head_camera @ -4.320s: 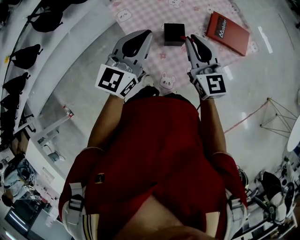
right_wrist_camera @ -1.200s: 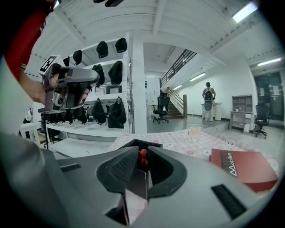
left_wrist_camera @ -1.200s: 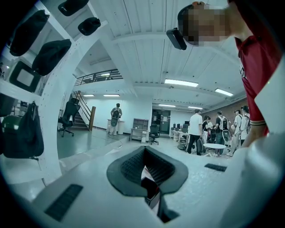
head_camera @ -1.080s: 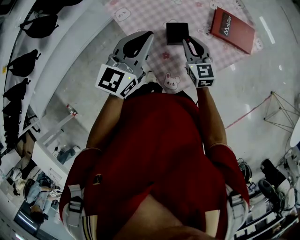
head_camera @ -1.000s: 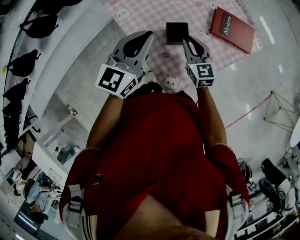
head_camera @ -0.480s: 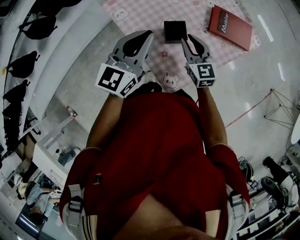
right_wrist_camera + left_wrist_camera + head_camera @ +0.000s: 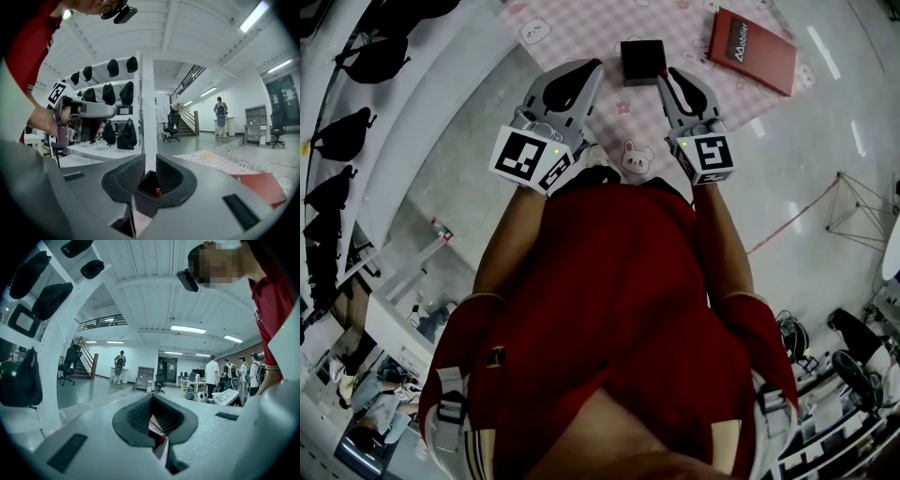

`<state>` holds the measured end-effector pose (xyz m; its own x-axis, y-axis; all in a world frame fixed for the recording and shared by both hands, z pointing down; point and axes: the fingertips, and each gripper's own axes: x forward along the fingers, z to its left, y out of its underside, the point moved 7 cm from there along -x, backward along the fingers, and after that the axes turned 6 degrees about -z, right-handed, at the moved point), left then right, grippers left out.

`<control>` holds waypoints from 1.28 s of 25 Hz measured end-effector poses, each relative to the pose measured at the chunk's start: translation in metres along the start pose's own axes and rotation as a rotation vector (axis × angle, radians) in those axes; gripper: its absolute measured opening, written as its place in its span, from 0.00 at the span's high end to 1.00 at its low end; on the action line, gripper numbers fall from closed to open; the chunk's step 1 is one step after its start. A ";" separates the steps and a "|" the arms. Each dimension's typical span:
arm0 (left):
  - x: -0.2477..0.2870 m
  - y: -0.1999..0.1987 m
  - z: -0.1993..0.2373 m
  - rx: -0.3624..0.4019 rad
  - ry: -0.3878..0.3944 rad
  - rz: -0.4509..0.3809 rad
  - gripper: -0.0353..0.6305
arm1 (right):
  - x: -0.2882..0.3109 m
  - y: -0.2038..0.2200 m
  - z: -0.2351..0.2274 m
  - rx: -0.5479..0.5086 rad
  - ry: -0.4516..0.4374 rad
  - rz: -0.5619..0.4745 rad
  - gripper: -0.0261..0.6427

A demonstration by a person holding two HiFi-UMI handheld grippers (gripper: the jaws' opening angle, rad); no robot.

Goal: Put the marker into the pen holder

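Observation:
The black square pen holder point(image 7: 642, 62) stands on a pink checked mat point(image 7: 581, 28). In the right gripper view the pen holder point(image 7: 149, 192) shows through the gap between the jaws, with the red end of the marker point(image 7: 158, 191) inside it. My right gripper point(image 7: 668, 77) hovers just on the near side of the holder. Its jaws are closing, and their tips point(image 7: 149, 159) stand apart with nothing between them. My left gripper point(image 7: 592, 64) hangs to the holder's left, away from it, tips point(image 7: 152, 397) together and empty.
A red book point(image 7: 753, 52) lies on the mat's right part, also low in the right gripper view point(image 7: 260, 185). White shelving with dark bags point(image 7: 342, 131) runs along the left. A thin wire frame point(image 7: 862, 216) lies on the floor at the right.
Several seconds ago a red tip showed at the right gripper's jaws; none shows there now. Over the last second that gripper drew back slightly from the holder. The left gripper has not moved.

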<state>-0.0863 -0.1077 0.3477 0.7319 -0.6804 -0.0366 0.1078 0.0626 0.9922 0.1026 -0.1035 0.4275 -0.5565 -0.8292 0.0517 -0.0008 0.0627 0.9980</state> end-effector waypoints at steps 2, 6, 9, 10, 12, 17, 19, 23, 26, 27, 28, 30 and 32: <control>0.000 -0.001 0.000 0.000 0.001 -0.003 0.94 | -0.002 -0.009 0.004 0.009 -0.001 -0.019 0.87; 0.000 0.000 -0.002 -0.002 0.007 -0.011 0.94 | -0.008 -0.025 0.010 0.037 0.004 -0.056 0.90; 0.001 0.001 -0.004 -0.006 0.014 -0.014 0.94 | -0.012 -0.037 0.015 0.047 -0.002 -0.083 0.92; 0.002 0.001 -0.005 -0.007 0.017 -0.015 0.94 | -0.014 -0.041 0.016 0.047 -0.004 -0.089 0.93; 0.003 0.001 -0.007 -0.009 0.023 -0.019 0.94 | -0.017 -0.047 0.018 0.046 -0.005 -0.101 0.94; 0.005 0.002 -0.012 -0.012 0.039 -0.027 0.94 | -0.024 -0.057 0.020 0.041 -0.004 -0.120 0.96; 0.006 0.003 -0.014 -0.014 0.044 -0.027 0.94 | -0.026 -0.059 0.020 0.042 -0.001 -0.121 0.96; 0.007 0.004 -0.015 -0.015 0.054 -0.027 0.94 | -0.029 -0.060 0.021 0.038 0.005 -0.116 0.96; 0.006 0.005 -0.016 -0.018 0.059 -0.025 0.94 | -0.030 -0.060 0.022 0.036 0.011 -0.109 0.96; 0.006 0.005 -0.016 -0.018 0.061 -0.024 0.94 | -0.030 -0.060 0.023 0.035 0.014 -0.107 0.96; 0.006 0.005 -0.016 -0.018 0.063 -0.024 0.94 | -0.031 -0.059 0.023 0.035 0.017 -0.104 0.96; 0.005 0.005 -0.017 -0.018 0.068 -0.023 0.94 | -0.032 -0.059 0.023 0.036 0.025 -0.097 0.96; 0.006 0.005 -0.019 -0.018 0.072 -0.023 0.94 | -0.035 -0.058 0.022 0.037 0.034 -0.090 0.96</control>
<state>-0.0690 -0.0973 0.3505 0.7756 -0.6275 -0.0687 0.1368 0.0608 0.9887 0.1032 -0.0660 0.3667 -0.5246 -0.8506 -0.0368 -0.0807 0.0067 0.9967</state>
